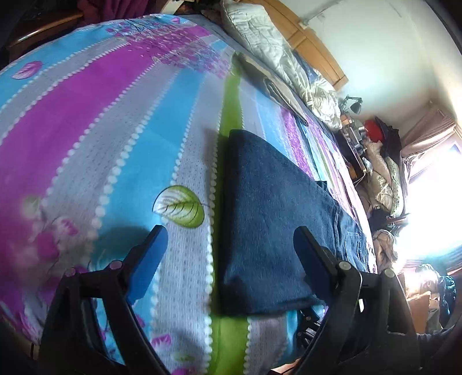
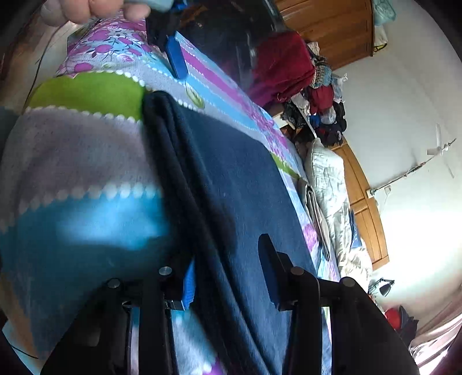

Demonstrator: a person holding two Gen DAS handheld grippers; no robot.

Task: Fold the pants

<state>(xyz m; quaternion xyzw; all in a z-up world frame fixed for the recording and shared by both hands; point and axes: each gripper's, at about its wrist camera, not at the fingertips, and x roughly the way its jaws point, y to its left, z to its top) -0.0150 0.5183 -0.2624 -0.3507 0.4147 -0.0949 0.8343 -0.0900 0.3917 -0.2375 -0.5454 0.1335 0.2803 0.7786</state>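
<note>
Dark blue jeans lie folded in a long strip on the colourful bedsheet. My left gripper hangs wide open above the near end of the strip, one finger over the bare sheet and the other over the denim. In the right wrist view the jeans fill the middle. My right gripper is open and straddles their layered long edge: the left pad is partly tucked under the edge and the right finger rests on top. The left gripper's blue finger shows beyond the far end, below a hand.
A pale quilt and a pillow lie along the wooden headboard. Red and dark clothes are piled beyond the bed. A desk lamp and clutter stand near the bright window.
</note>
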